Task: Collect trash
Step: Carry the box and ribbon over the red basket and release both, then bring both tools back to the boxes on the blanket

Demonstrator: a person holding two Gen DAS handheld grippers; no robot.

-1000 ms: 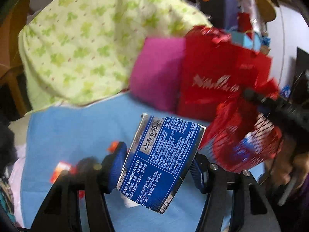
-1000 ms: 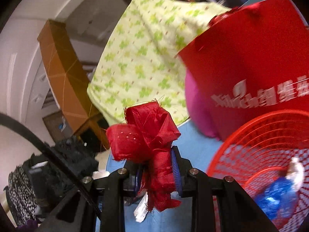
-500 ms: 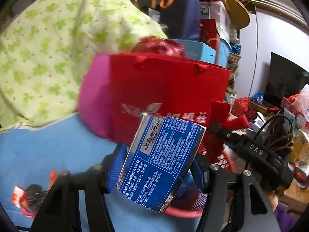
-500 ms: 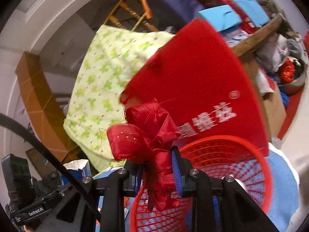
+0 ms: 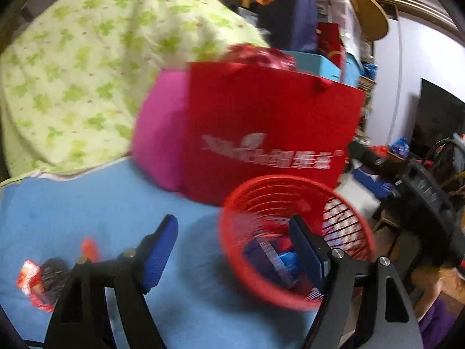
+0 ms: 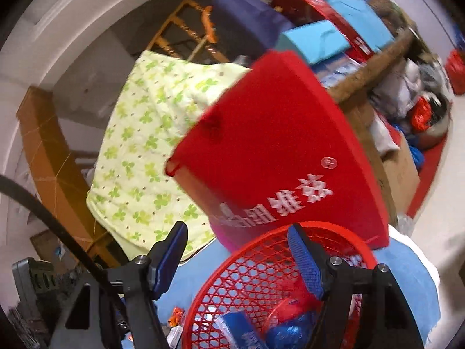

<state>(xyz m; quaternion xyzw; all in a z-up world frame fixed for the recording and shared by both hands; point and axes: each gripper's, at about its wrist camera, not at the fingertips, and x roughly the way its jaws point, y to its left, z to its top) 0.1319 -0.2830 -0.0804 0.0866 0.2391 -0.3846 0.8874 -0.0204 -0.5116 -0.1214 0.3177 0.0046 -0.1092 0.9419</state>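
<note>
A red mesh basket (image 5: 343,203) stands on the blue cloth (image 5: 87,203); it also shows in the right wrist view (image 6: 232,290). A blue box (image 5: 270,258) and blue wrappers lie inside it, and in the right wrist view the box (image 6: 238,328) lies beside a red ribbon bow (image 6: 293,293). My left gripper (image 5: 232,247) is open and empty above the basket's left rim. My right gripper (image 6: 238,256) is open and empty over the basket. A red-and-dark wrapper (image 5: 37,279) and a small orange scrap (image 5: 88,247) lie on the cloth at the left.
A red paper bag (image 5: 267,133) and a pink bag (image 5: 159,133) stand right behind the basket. A green-patterned quilt (image 5: 87,72) hangs at the back left. Stacked boxes and bags fill the back right. Small orange scraps (image 6: 177,315) lie on the cloth.
Both grippers have opened. The blue box has left my left gripper and the red bow has left my right gripper; both now lie in the basket.
</note>
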